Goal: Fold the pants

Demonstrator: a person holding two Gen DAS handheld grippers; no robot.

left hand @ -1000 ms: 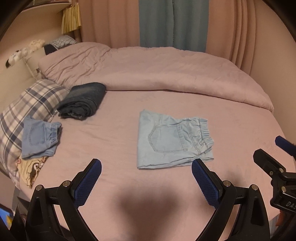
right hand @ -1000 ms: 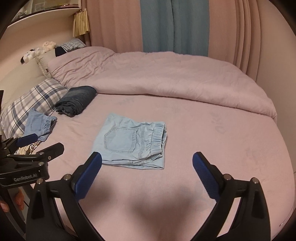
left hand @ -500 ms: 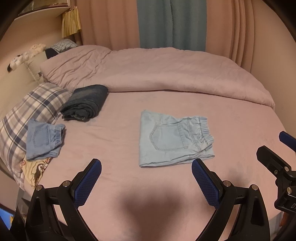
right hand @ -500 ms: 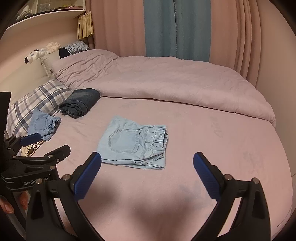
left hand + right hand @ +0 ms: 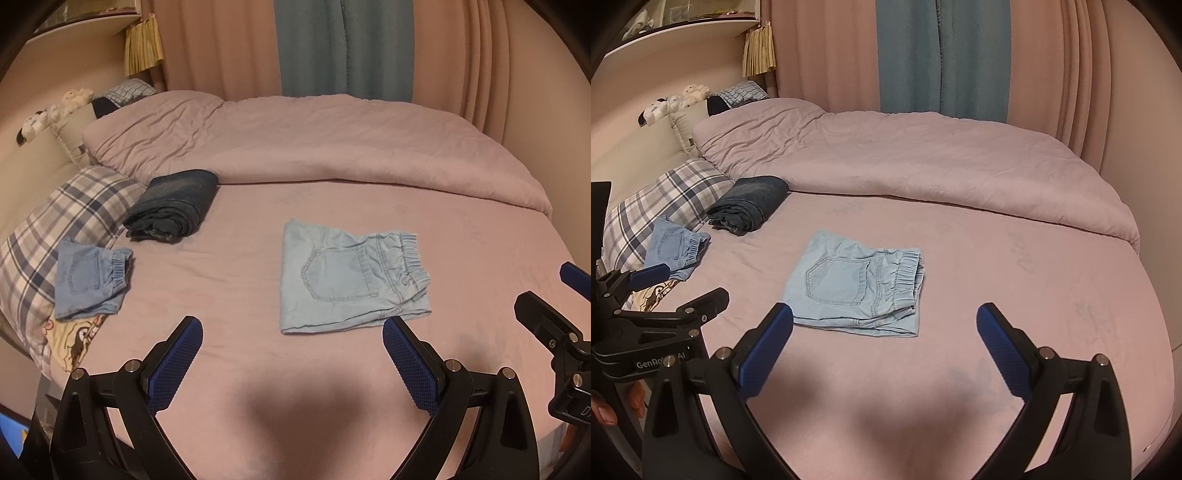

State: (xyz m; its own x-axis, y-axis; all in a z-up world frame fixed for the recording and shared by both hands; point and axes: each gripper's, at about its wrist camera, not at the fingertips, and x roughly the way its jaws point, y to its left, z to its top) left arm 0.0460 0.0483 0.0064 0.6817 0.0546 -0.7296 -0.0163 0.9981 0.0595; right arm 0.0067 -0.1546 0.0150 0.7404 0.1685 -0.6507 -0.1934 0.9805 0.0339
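The light blue pants (image 5: pixel 351 277) lie folded into a compact rectangle at the centre of the left wrist frame, flat on the pink bed (image 5: pixel 240 258), back pocket uppermost and elastic waistband toward the right. The left gripper (image 5: pixel 291 349) hangs above the near edge of the bed with its jaws spread wide and holding nothing; the right gripper (image 5: pixel 884 339) is likewise released and empty, clear of the cloth. Neither touches the garment. In my judgement the fold is complete or very nearly so, and the step in hand is to check and tidy it. The lower right corner, where the waistband layers bunch and one hem peeks out below, looks the least neat; a good finish would mean pinching only that loose edge, drawing it square with the layer beneath, and pressing flat without dragging the whole stack across the sheet. At the left of the frame a second pair of folded light denim shorts (image 5: pixel 88 280) rests on a plaid pillow (image 5: pixel 70 206), and a rolled dark denim garment (image 5: pixel 173 206) lies just beside it; the finished piece probably belongs with them, lifted by both short edges so the layers stay together.
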